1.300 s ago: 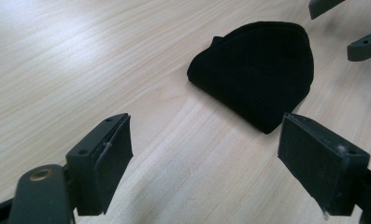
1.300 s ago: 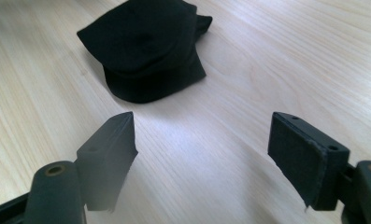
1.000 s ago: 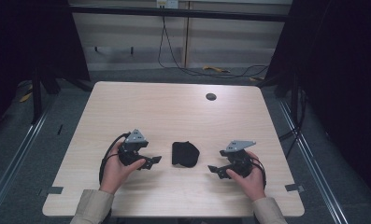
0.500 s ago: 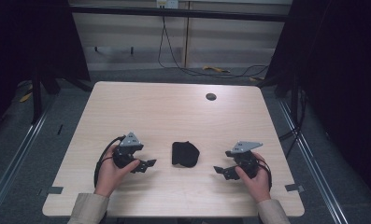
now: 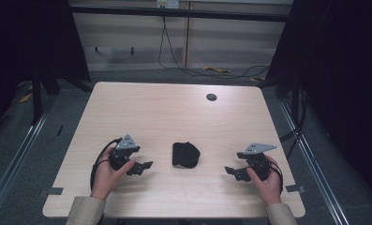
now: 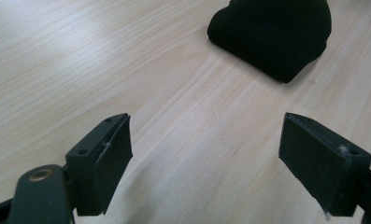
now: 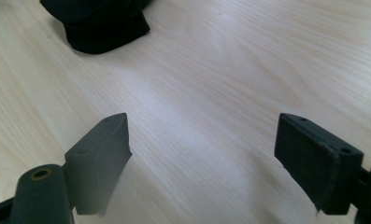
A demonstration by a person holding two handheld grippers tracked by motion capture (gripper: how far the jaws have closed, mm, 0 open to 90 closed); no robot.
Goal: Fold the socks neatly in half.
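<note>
High view: folded black cloth bundle (image 5: 185, 154) on pale wooden bench (image 5: 174, 112); left gripper (image 5: 145, 166), right gripper (image 5: 230, 171), fingers wide, empty. Approach low, pinch opposite edges evenly.

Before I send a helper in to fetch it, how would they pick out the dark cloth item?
Start at the pale wooden table and look to its near half. Between the left gripper and the right gripper lies a small folded black cloth bundle. It is soft and matte, unlike the flat dark round grommet toward the far edge.

Light wood table (image 5: 174, 112), grey floor (image 5: 48, 122), dark curtains (image 5: 343, 70).
</note>
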